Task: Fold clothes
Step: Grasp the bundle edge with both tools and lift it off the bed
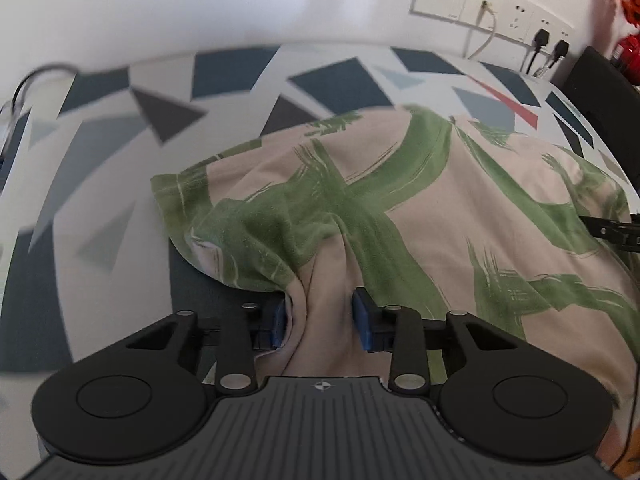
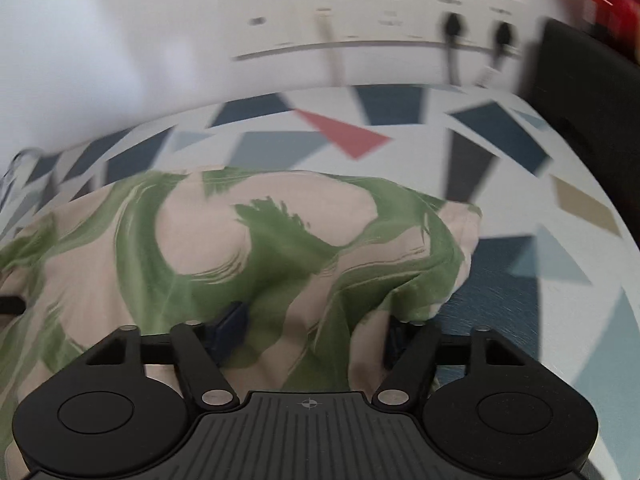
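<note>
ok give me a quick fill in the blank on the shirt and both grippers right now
1. The garment is beige with brushy ____ strokes.
2. Fabric is bunched between the blue-padded fingers of the left gripper and likewise in the right gripper, so ____ grippers have cloth in them.
3. The tablecloth has one ____ triangle among blue and grey shapes.
4. Two black plugs sit in the ____ sockets.

Missing words: green; both; red; wall

Bright, even daylight, soft shadows. Fisheye bending at edges. Right wrist view motion-blurred; left view blurred on left edge only.
</note>
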{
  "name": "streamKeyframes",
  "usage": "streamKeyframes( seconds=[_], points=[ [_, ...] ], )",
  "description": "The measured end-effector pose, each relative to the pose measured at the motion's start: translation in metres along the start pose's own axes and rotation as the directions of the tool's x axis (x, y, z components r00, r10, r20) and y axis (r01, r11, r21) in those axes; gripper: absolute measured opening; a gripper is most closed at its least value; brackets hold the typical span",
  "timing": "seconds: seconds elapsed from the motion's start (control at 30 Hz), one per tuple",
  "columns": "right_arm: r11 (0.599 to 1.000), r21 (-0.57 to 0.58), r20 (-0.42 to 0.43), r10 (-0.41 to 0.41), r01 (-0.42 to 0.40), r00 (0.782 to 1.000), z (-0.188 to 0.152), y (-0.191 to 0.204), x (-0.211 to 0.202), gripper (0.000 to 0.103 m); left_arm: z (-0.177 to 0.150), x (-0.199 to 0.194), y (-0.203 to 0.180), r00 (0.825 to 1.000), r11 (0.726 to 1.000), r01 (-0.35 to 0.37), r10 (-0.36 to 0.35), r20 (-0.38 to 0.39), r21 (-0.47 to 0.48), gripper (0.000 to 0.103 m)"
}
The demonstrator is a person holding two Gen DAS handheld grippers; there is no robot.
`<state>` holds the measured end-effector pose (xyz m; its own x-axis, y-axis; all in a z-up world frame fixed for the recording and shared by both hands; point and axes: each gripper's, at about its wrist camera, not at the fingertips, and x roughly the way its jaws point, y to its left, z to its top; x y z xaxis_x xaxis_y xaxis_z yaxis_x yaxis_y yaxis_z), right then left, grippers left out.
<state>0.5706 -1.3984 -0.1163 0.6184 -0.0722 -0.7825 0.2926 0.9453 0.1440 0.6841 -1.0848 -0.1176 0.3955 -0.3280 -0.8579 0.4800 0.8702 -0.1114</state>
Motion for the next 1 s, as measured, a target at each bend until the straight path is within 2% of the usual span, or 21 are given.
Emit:
streamKeyframes(
  seconds=[0.03,0.07,0.1,0.13,0.17,0.2,0.27,0.33,0.47,0.53,0.6,0.63,0.7,0.77,0.8,0.87,0.93,1.0],
  points=[
    [1.0,-0.003,-0.004,-0.01,0.01,1.0,0.001,0.0,0.0,0.069,-0.002,-0.001,0.001,1.0,1.0,-0.007,0.006,-0.006,-0.013,0.037],
    [1.0,-0.004,-0.007,-0.021,0.021,1.0,0.002,0.0,-0.001,0.08,-0.005,-0.003,0.002,1.0,1.0,-0.013,0.013,-0.012,-0.027,0.043],
    [0.999,0.009,-0.005,-0.031,0.031,1.0,0.002,-0.003,-0.003,0.087,-0.007,-0.004,0.004,1.0,0.999,-0.02,0.019,-0.018,-0.04,0.054],
    [0.999,0.021,-0.002,-0.04,0.04,0.999,0.002,-0.006,-0.005,0.1,-0.009,-0.005,0.005,0.999,0.998,-0.027,0.025,-0.024,-0.053,0.063],
    [0.998,0.033,0.002,-0.045,0.045,0.999,0.001,-0.011,-0.007,0.102,-0.012,-0.007,0.006,0.999,0.997,-0.034,0.032,-0.03,-0.066,0.081],
    [0.998,0.044,-0.006,-0.051,0.051,0.999,-0.001,-0.015,-0.008,0.102,-0.014,-0.008,0.007,0.999,0.996,-0.043,0.04,-0.036,-0.077,0.087],
    [0.996,0.067,-0.022,-0.061,0.063,0.998,-0.004,-0.025,-0.008,0.102,-0.018,-0.007,0.007,0.996,0.994,-0.081,0.078,-0.044,-0.072,0.087],
    [0.994,0.097,-0.049,-0.048,0.053,0.998,-0.009,-0.034,-0.005,0.102,-0.02,-0.007,0.006,0.996,0.994,-0.086,0.084,-0.034,-0.066,0.088],
    [0.998,0.055,-0.045,-0.037,0.04,0.998,-0.012,-0.024,-0.004,0.102,-0.018,-0.003,-0.003,0.995,0.992,-0.102,0.101,-0.016,-0.071,0.091],
    [0.998,0.048,-0.055,-0.026,0.029,0.998,-0.009,-0.014,-0.001,0.102,-0.016,-0.002,-0.011,0.995,0.994,-0.097,0.097,-0.002,-0.056,0.084],
    [1.0,0.026,-0.059,-0.005,0.006,0.998,-0.006,-0.003,0.003,0.102,-0.014,-0.004,-0.018,0.996,0.995,-0.087,0.088,0.007,-0.054,0.066],
    [1.0,0.011,-0.06,0.009,-0.008,0.998,-0.005,0.002,0.005,0.102,-0.013,-0.005,-0.021,0.997,0.995,-0.082,0.082,0.01,-0.054,0.062],
    [0.999,-0.023,-0.059,0.04,-0.041,0.997,-0.002,0.012,0.007,0.097,-0.012,-0.007,-0.02,0.998,0.994,-0.066,0.067,0.012,-0.089,0.043],
    [0.995,-0.062,-0.059,0.073,-0.076,0.996,0.002,0.022,0.007,0.076,-0.012,-0.01,-0.017,0.999,0.989,-0.045,0.047,0.014,-0.14,0.03],
    [0.992,-0.079,-0.06,0.089,-0.094,0.994,0.004,0.027,0.007,0.069,-0.013,-0.011,-0.015,0.999,0.986,-0.035,0.038,0.015,-0.165,0.026],
    [0.988,-0.085,-0.064,0.122,-0.127,0.99,0.007,0.034,0.007,0.034,-0.015,-0.015,-0.012,0.999,0.978,-0.02,0.025,0.022,-0.209,0.024],
    [0.982,-0.072,-0.076,0.168,-0.174,0.983,0.01,0.037,0.009,0.026,-0.02,-0.024,-0.012,0.998,0.974,-0.03,0.043,0.05,-0.225,0.024],
    [0.977,-0.062,-0.076,0.201,-0.206,0.977,0.012,0.041,0.009,0.023,-0.025,-0.036,-0.009,0.995,0.967,-0.03,0.052,0.079,-0.251,0.023]
  ],
)
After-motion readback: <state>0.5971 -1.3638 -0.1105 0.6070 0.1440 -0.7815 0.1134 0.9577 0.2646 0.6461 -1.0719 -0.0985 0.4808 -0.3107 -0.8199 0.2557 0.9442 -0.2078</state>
